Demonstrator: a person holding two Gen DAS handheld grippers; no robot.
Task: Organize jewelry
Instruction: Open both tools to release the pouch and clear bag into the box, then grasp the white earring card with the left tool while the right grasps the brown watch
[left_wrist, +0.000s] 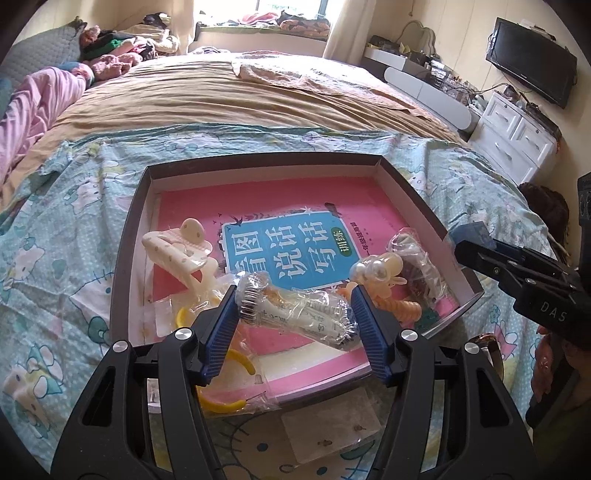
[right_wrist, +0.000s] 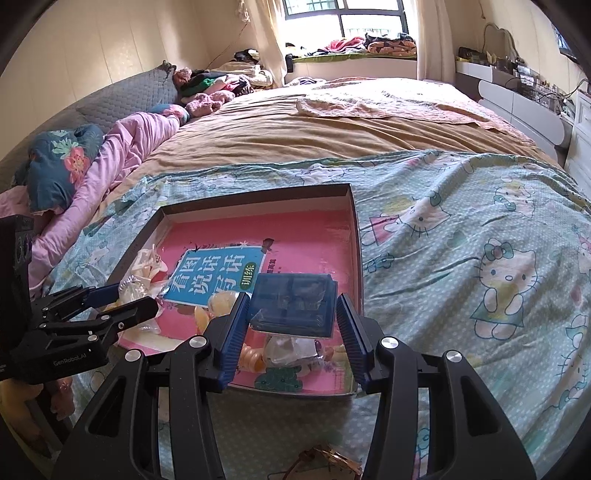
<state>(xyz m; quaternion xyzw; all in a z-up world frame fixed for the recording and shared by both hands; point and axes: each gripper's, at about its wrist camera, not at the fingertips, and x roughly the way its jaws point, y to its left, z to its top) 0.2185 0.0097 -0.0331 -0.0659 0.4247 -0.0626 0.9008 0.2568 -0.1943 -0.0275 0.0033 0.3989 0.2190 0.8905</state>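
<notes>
Right gripper (right_wrist: 291, 314) around blue case (right_wrist: 295, 304)

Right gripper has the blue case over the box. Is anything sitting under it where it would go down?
Yes. Under the blue case held by the right gripper, the box floor holds a clear bagged item and orange hair pieces. The pink floor farther back is bare.

wrapped comb clip (left_wrist: 295, 314) | clear plastic, slanted, lower centre | blue case (right_wrist: 295, 304) | square, translucent, tilted, centre | tray (left_wrist: 258, 162) | shallow, pink-lined, on bed
</notes>
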